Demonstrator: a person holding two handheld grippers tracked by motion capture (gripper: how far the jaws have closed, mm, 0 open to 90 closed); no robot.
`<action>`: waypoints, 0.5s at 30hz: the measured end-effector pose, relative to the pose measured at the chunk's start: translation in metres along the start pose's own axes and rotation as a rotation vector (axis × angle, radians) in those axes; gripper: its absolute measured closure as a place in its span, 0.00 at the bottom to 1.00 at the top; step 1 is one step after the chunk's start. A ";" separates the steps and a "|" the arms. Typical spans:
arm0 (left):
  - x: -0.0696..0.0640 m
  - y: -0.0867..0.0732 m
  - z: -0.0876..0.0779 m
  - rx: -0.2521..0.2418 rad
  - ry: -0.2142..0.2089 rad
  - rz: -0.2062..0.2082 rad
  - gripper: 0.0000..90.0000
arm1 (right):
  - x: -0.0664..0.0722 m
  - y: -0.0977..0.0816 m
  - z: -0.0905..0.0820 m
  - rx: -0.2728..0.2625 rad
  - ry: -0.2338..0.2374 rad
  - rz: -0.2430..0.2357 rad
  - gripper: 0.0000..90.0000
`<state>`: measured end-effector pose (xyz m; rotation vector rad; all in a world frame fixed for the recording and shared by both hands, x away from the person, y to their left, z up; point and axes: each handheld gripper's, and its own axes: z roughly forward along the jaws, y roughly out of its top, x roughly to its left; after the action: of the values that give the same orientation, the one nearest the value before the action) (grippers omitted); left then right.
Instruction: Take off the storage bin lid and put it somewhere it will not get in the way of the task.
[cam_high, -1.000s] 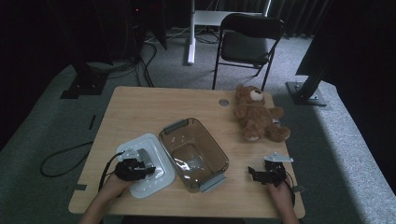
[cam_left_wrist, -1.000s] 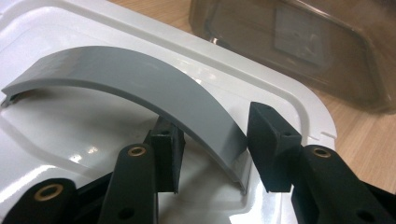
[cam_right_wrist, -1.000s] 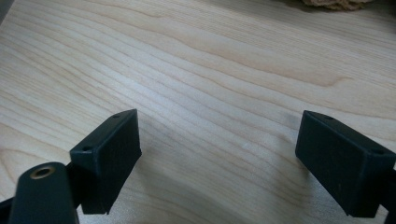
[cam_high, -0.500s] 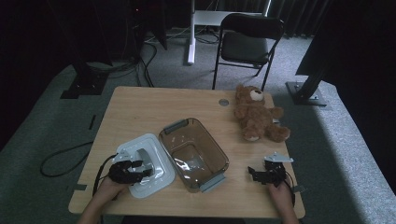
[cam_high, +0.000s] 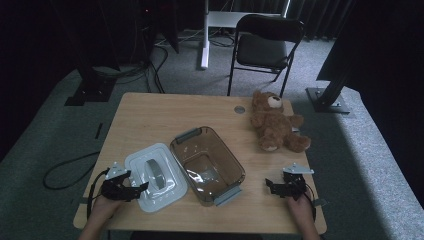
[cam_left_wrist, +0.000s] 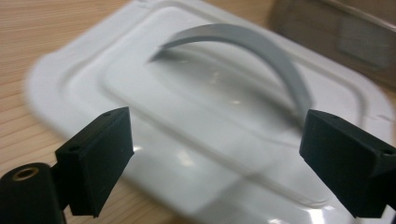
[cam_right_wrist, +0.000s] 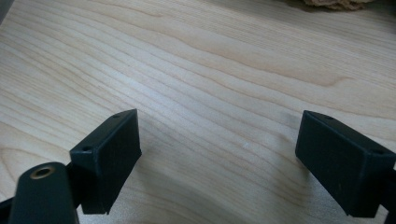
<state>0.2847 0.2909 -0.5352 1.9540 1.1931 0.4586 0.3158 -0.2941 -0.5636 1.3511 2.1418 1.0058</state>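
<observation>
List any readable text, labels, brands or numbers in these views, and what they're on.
None readable.
White lid with grey handle: plain, no print.
Brown glass dish: no marking visible.
Teddy bear: no tag legible.
Left gripper and right gripper: black jaws bare, no lettering.

A light wooden table (cam_high: 150, 120) fills the lower middle of the frame on grey carpet (cam_high: 60, 135). A black folding chair (cam_high: 265, 42) stands at the upper centre, beside a white post (cam_high: 204, 35). Dark curtains line the top; black cables (cam_high: 67, 167) trail at left.
</observation>
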 end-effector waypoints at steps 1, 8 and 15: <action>0.003 -0.001 -0.002 -0.001 0.019 -0.009 0.07 | 0.000 0.000 0.000 -0.001 0.000 0.000 0.15; 0.017 -0.012 -0.010 0.001 0.175 -0.056 0.01 | 0.000 0.000 0.000 -0.001 0.002 0.001 0.15; 0.028 -0.023 -0.013 0.029 0.244 -0.095 0.01 | 0.000 0.000 0.000 -0.001 0.002 0.001 0.15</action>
<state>0.2767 0.3266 -0.5478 1.8957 1.4463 0.6476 0.3158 -0.2943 -0.5636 1.3512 2.1420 1.0093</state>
